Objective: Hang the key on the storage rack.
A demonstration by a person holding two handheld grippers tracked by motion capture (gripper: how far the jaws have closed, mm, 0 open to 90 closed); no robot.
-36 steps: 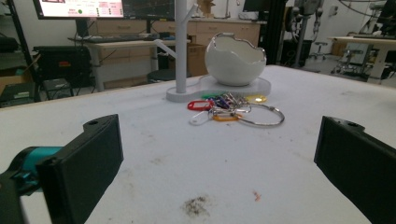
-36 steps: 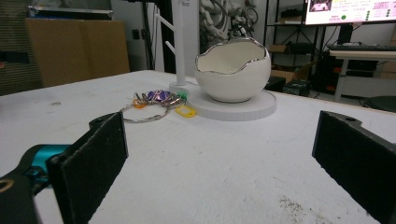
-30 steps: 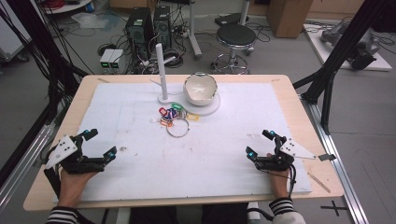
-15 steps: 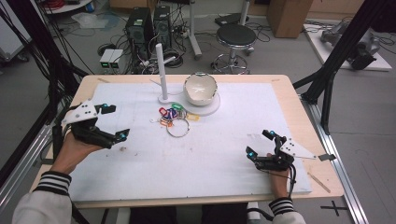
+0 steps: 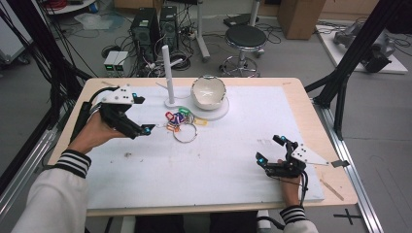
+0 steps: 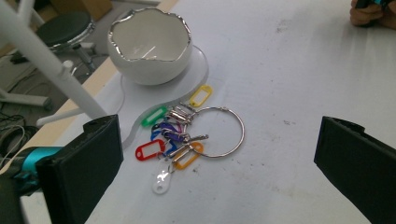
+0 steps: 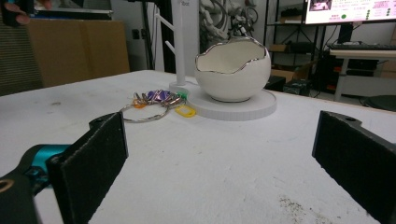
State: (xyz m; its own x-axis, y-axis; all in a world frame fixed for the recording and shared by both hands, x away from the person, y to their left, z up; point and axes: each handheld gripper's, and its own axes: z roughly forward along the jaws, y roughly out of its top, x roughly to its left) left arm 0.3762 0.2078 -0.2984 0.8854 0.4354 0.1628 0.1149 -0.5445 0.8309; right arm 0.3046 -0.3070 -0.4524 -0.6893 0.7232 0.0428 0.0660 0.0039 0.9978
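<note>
Just left of the key ring (image 5: 185, 132), we see our left gripper (image 5: 137, 121) hanging above the white mat (image 5: 233, 165), jaws spread wide and holding nothing. The ring lies flat with its bunch of coloured tags (image 6: 169, 142), close to the white bowl (image 5: 208, 92) on its round base (image 5: 221, 110) and the white post (image 5: 167, 73). Well apart, near the table's front edge, our right gripper (image 5: 271, 156) rests on the mat, its 2 jaws spread too.

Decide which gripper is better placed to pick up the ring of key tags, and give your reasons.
Left. The left gripper is open beside the key ring, which lies between its jaws in its own view. The right gripper rests far off at the near edge.
</note>
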